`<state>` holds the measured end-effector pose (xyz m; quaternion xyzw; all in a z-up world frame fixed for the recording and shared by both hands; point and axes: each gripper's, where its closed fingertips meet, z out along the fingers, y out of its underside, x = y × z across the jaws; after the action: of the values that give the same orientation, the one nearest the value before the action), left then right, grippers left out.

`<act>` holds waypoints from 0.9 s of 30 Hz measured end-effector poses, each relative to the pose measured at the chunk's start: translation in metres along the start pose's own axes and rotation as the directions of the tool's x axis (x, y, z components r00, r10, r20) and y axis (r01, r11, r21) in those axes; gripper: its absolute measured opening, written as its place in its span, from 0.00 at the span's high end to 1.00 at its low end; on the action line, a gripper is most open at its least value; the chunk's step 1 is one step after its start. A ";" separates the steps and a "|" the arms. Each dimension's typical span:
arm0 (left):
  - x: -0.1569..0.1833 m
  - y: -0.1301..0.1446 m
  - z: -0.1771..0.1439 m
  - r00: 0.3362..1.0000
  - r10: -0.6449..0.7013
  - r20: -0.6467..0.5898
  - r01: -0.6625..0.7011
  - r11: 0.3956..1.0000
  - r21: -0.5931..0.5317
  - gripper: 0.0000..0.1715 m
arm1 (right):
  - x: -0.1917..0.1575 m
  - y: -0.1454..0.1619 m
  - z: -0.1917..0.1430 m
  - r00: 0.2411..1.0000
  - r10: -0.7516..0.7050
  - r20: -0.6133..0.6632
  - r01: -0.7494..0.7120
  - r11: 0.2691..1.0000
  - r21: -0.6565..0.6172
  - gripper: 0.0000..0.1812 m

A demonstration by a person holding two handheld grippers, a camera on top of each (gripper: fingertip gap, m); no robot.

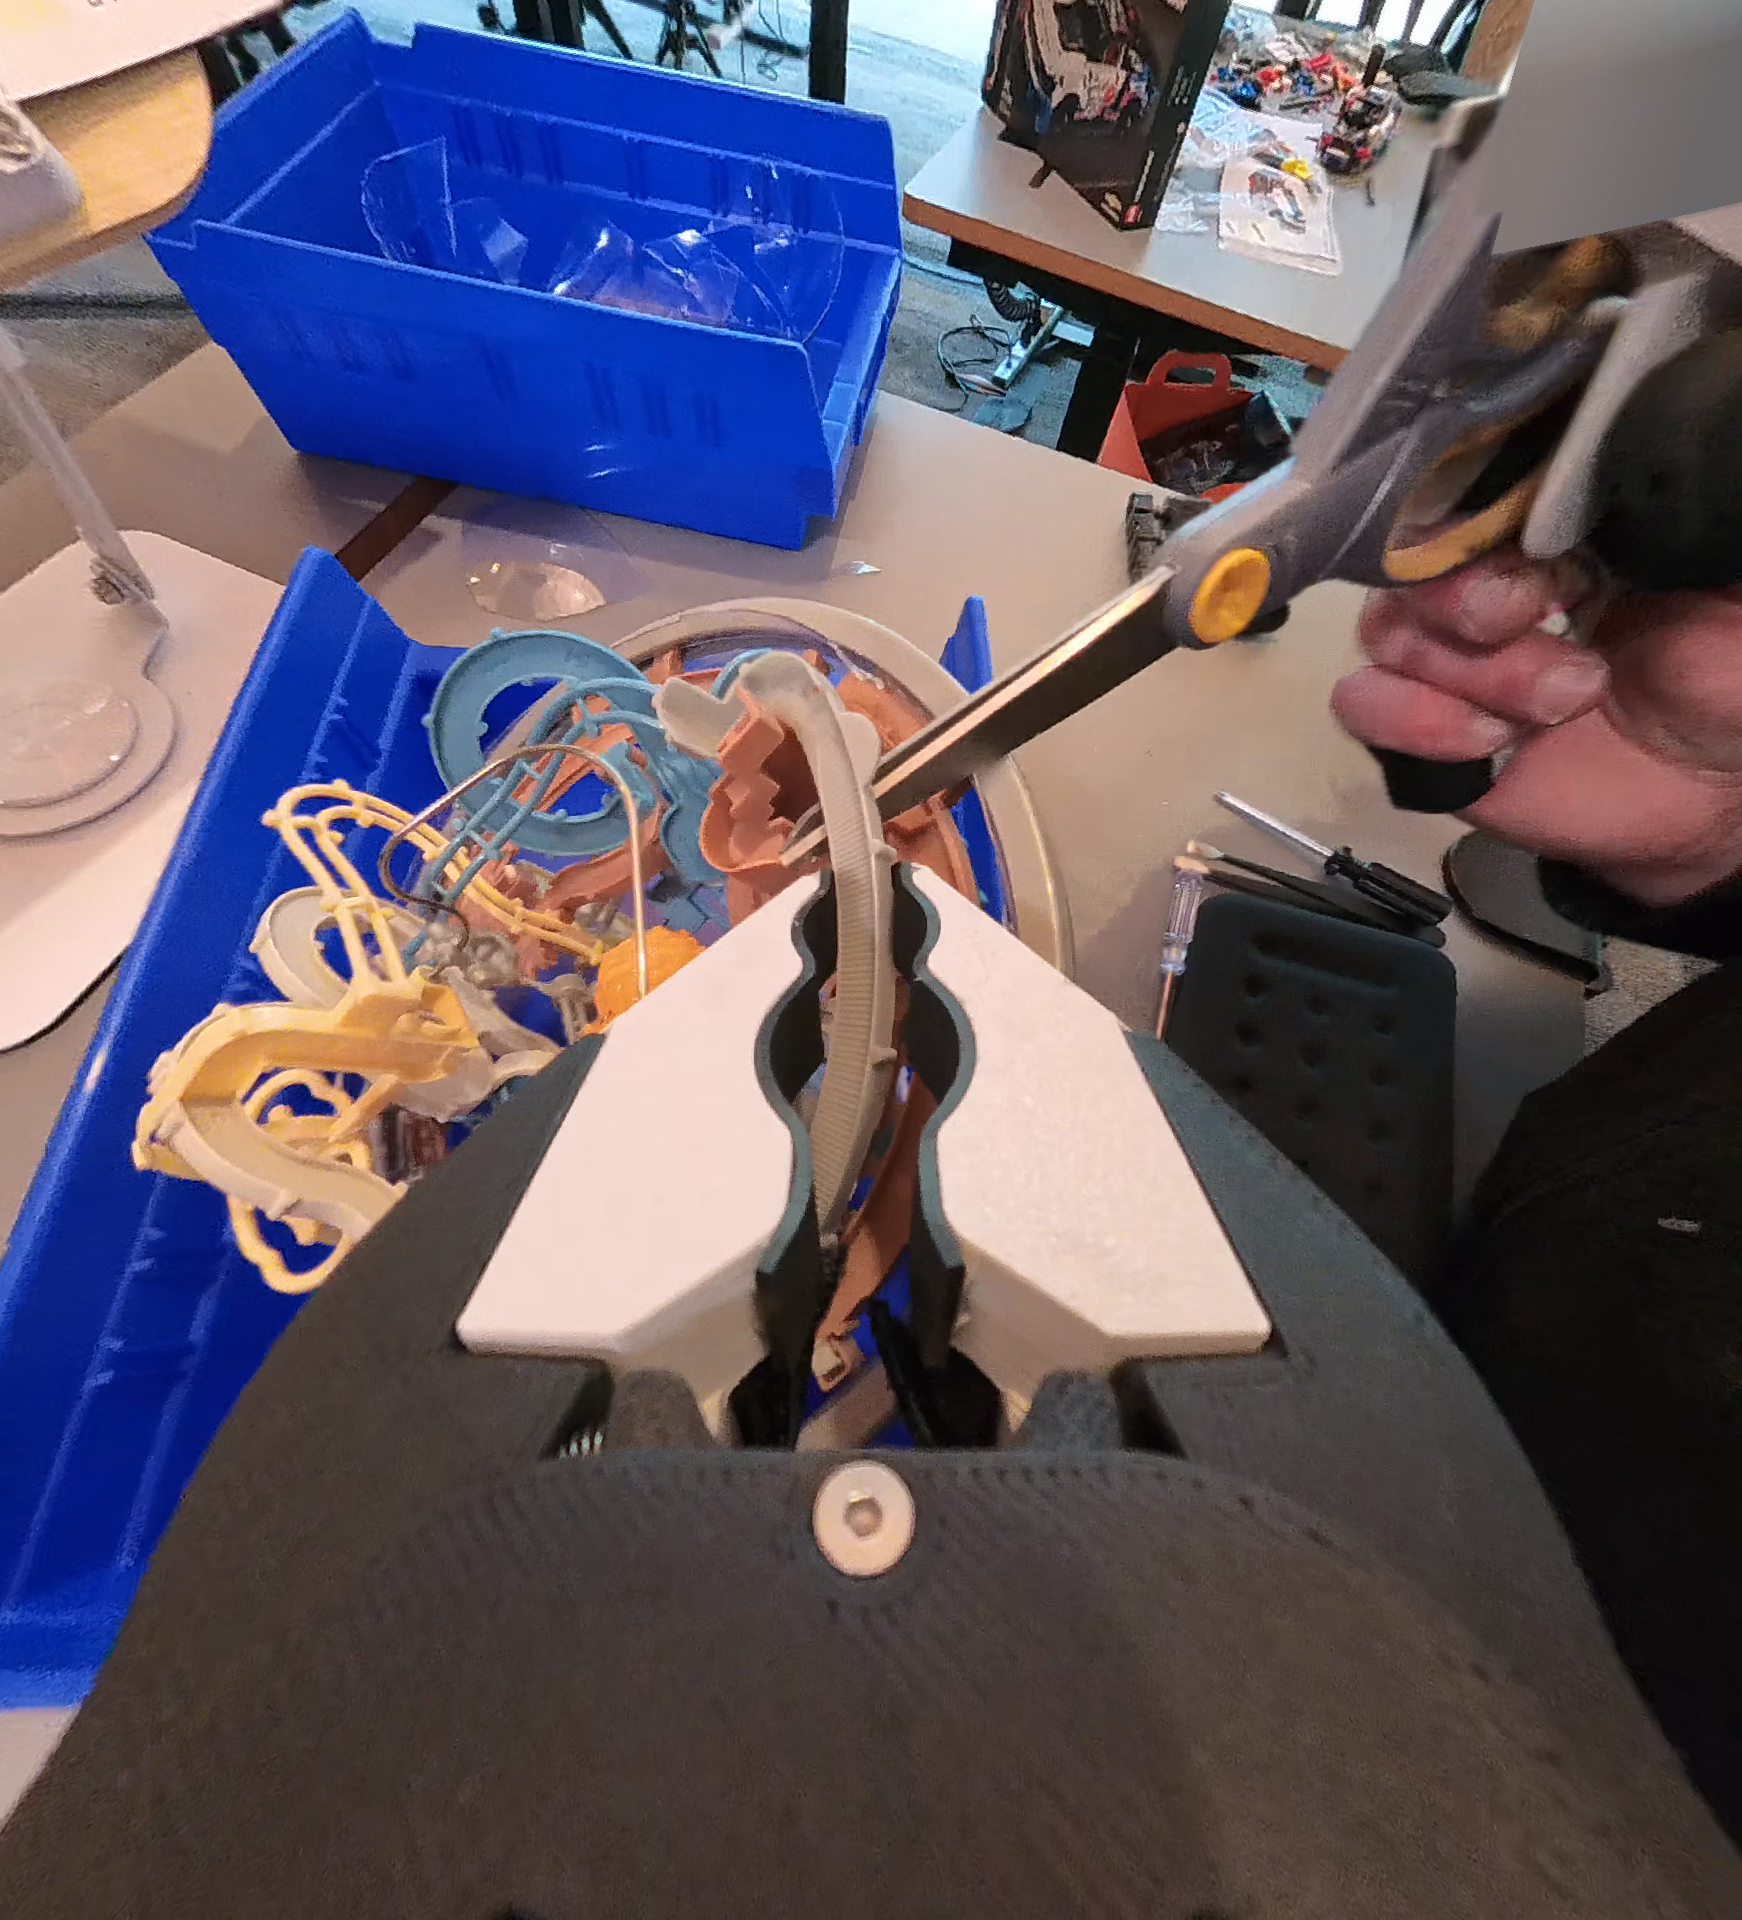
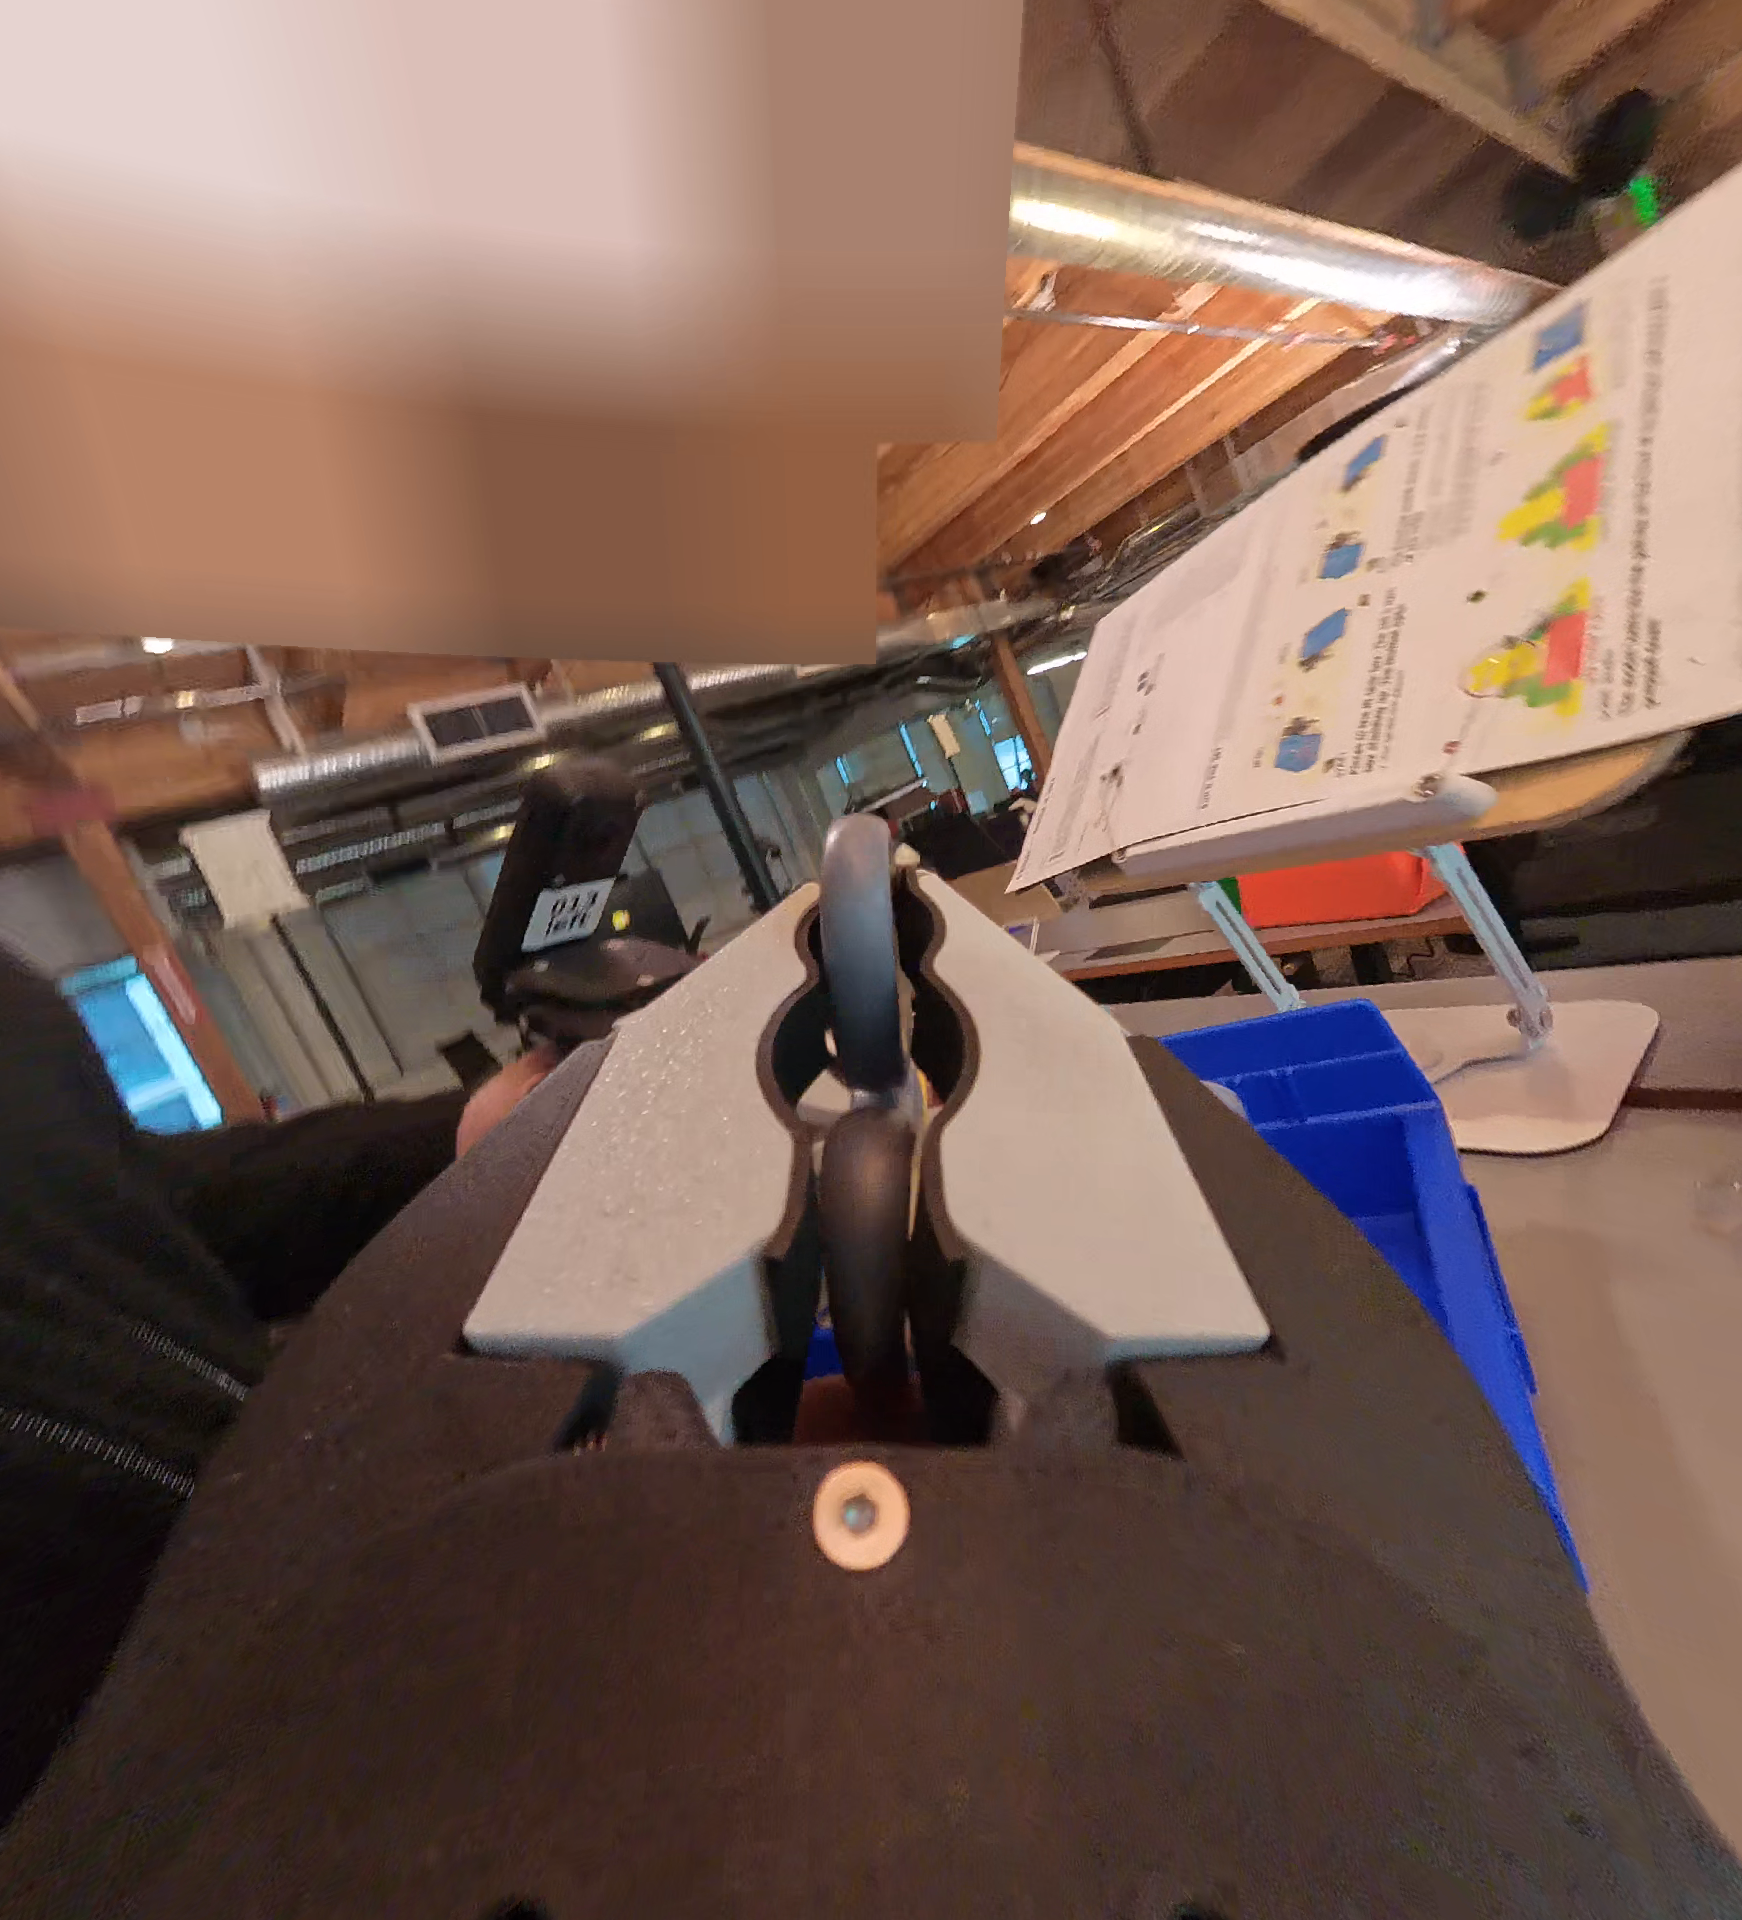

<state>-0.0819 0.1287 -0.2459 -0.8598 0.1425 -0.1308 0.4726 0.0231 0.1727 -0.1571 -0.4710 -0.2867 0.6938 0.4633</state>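
Here the left wrist view is showing the grey tabletop (image 1: pixel 1106 499) carrying two blue plastic bins: the far bin (image 1: pixel 534 291) holding clear plastic shells, the near bin (image 1: pixel 119 1195) holding tangled cream, blue and brown plastic track pieces (image 1: pixel 493 914). Only the right wrist view is showing an illustrated sheet (image 2: pixel 1418 582) on a stand. The left tool (image 1: pixel 862 904) is clamping a ribbed white zip tie (image 1: pixel 851 831), the steel scissors (image 1: pixel 1033 707) touching it. The right tool (image 2: pixel 862 894) is pinching the scissors' dark handle loop (image 2: pixel 862 997).
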 end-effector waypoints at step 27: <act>-0.006 0.018 -0.025 0.998 0.048 -0.044 -0.045 0.997 0.062 0.95 | 0.132 0.048 0.011 0.970 0.131 -0.204 -0.207 0.886 -0.415 0.95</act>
<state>-0.0982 0.1023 -0.2483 -0.8383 0.1691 -0.1437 0.4980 -0.0219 0.2740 -0.2440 -0.6428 -0.3506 0.6076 0.3076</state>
